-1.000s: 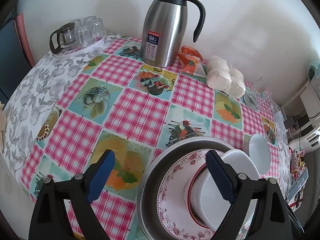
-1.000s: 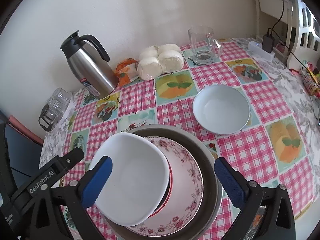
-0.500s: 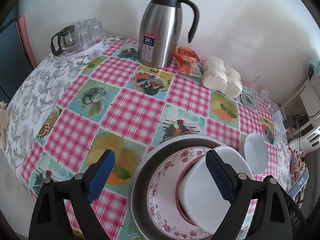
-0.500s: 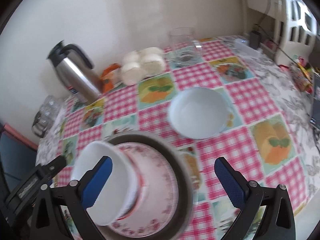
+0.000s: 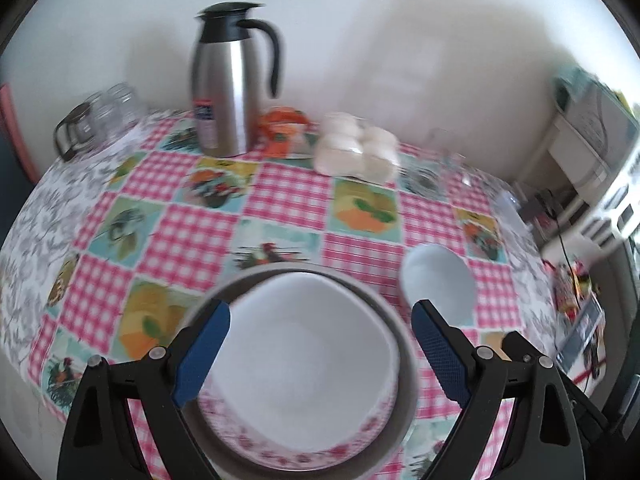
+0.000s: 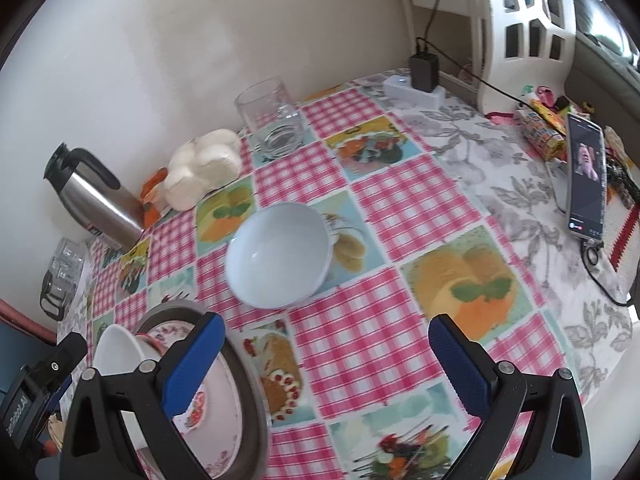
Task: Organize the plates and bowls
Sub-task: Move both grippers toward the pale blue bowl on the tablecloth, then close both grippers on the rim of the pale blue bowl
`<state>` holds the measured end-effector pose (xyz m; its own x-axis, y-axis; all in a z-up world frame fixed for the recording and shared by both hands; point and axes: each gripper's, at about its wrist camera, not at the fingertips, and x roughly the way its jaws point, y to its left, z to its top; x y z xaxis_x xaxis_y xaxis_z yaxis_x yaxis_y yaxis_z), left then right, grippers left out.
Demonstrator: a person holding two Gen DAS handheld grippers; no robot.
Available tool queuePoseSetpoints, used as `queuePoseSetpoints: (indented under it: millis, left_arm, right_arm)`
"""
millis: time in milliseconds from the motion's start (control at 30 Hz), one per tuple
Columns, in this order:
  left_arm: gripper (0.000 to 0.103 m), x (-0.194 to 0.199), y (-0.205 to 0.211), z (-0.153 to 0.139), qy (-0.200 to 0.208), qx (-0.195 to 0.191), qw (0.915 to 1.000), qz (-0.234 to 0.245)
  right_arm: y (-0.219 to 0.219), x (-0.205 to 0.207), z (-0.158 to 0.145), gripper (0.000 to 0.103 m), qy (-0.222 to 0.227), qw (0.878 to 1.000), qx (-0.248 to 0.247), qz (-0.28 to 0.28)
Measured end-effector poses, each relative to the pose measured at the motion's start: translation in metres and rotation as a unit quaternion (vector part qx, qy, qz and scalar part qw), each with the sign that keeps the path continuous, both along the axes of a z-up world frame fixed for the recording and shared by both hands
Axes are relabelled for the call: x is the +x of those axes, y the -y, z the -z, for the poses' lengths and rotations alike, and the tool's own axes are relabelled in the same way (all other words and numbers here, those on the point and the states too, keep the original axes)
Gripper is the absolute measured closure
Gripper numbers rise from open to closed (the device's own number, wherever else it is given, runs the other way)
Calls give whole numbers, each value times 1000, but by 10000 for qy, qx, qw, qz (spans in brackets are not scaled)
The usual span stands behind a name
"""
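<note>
Bowls are split: the white square bowl (image 5: 304, 360) now sits centred between the left gripper's (image 5: 316, 354) wide-open, empty jaws, atop the floral plate (image 5: 280, 444) in the metal pan (image 5: 404, 400). A second ago it lay off to one side. The right gripper (image 6: 326, 364), also open and empty, has swung toward the round bowl (image 6: 278, 256) ahead on the surface (image 6: 400, 208), likely next to stack. Both point steeply down.

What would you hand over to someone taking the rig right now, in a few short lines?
Left claw: open, empty, above the white dish.
Right claw: open, empty, aimed toward the loose pale bowl.
Stack: white dish on the floral plate, inside the metal pan.
Done: those three nested.
Left: the pale bowl sits alone on the tablecloth, beside the stack; probably goes in next.
</note>
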<state>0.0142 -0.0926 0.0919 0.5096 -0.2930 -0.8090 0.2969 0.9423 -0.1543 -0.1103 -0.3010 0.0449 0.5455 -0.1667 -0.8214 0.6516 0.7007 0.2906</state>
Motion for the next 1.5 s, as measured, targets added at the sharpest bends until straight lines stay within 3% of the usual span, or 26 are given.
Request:
queuePoseSetpoints:
  millis: [367,700,867,1033,1133,1367,1500]
  left_arm:
    - [11,-15,82,6,92,280,9962,819]
    - [11,1,121,24,-22,472,9954,827]
    - [22,16,134,35,-98,454,9953,846]
    - [24,28,143,53,-264,476,9958,733]
    - [33,34,148,61,-327,475,9958,708]
    - [38,44,155,79,-427,568,9953,652]
    - [38,49,155,87,-494,577,9952,621]
  right_arm:
    - [42,-26,13,0,-22,9990,144,415]
    - [70,-26,30,0,6,9978,88,651]
    - [72,-9,43,1,84,9988,106,461]
    - [66,12,53,7,170,9997,61,133]
    - [59,25,60,11,134,9999,41,-83]
    - [53,44,73,21,51,9997,56,-216]
    - [53,52,79,31,35,9996,134,-249]
